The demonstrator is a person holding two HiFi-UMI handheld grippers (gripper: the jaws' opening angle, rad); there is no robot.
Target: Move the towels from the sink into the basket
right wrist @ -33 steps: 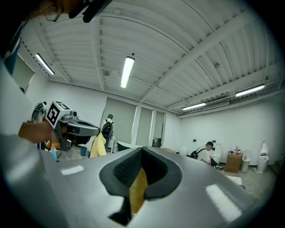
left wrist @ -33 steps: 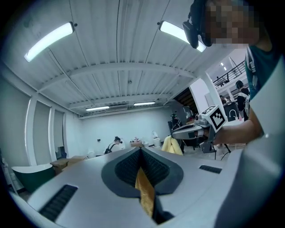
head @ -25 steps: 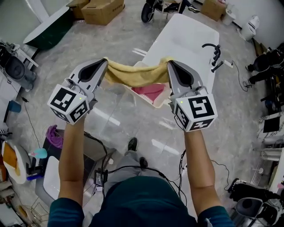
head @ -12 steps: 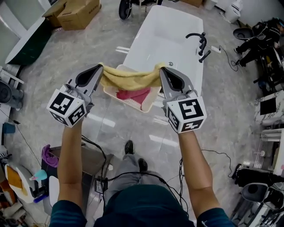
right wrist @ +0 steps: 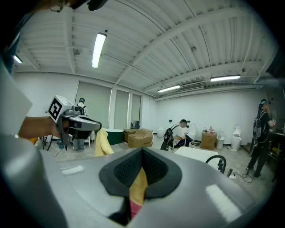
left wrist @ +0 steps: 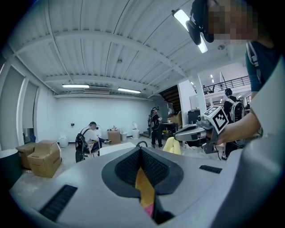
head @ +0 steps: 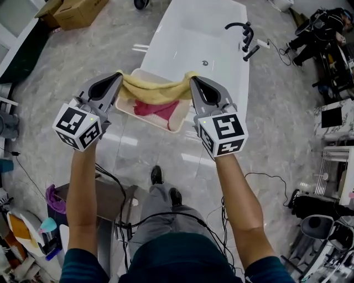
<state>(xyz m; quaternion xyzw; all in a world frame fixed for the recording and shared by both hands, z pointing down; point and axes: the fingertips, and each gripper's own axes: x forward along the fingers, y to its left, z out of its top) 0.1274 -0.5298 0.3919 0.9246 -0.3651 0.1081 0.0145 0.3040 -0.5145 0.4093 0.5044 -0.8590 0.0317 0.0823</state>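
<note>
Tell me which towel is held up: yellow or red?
The yellow towel: the left claw and right claw pinch its ends above the basket, while the red towel lies inside it.

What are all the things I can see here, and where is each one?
yellow towel: one, yellow, stretched in the air between the two grippers, above the basket
red towel: one, red, lying in the basket
basket: one, white, on the floor against the near end of the sink
sink: one, white, tub-shaped, on the floor ahead
faucet: one, black, on the sink's right rim
cardboard boxes: two, brown, floor at upper left
seated person: one, far across the room
left gripper: one, grey, shut on the yellow towel's left end
right gripper: one, grey, shut on its right end
</note>
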